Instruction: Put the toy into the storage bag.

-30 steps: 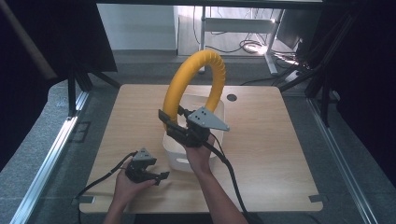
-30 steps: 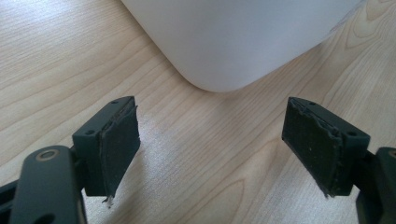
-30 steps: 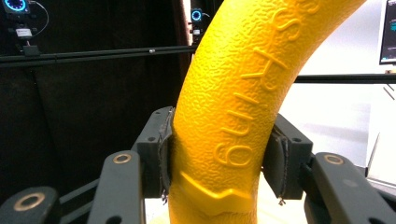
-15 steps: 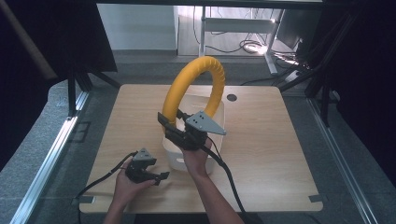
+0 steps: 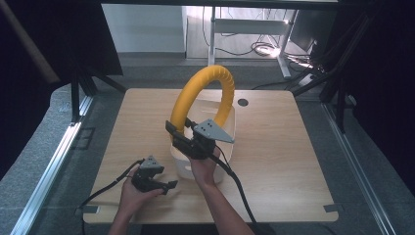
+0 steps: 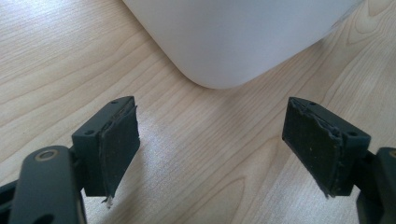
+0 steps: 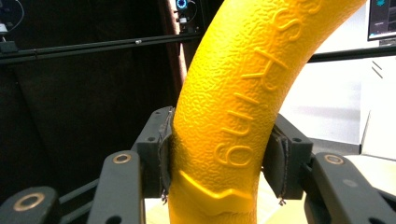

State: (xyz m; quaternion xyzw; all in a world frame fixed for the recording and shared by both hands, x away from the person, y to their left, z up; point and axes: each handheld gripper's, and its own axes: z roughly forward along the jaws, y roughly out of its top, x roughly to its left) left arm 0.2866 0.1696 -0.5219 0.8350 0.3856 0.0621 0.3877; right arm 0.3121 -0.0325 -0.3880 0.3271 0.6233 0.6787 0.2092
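A thick yellow foam tube (image 5: 203, 88) arches over a white bin (image 5: 230, 128) in the middle of the wooden table. My right gripper (image 5: 177, 134) is shut on the tube's near leg above the bin's front rim. In the right gripper view the tube (image 7: 233, 126) fills the gap, and both pads (image 7: 164, 158) dent its textured skin. My left gripper (image 5: 169, 185) rests low on the table by the bin's front left corner, jaws wide apart. Between its pads (image 6: 119, 140) lies bare wood, with the bin's rounded corner (image 6: 224, 42) just ahead.
The table (image 5: 284, 161) has free wood to the right of the bin and along its front edge. A round cable hole (image 5: 242, 102) sits behind the bin. Cables trail from both grippers off the front edge. Dark frames and curtains stand at both sides.
My right gripper, with the tube's leg in it, has shifted slightly left and toward the front. The left gripper has stayed put.
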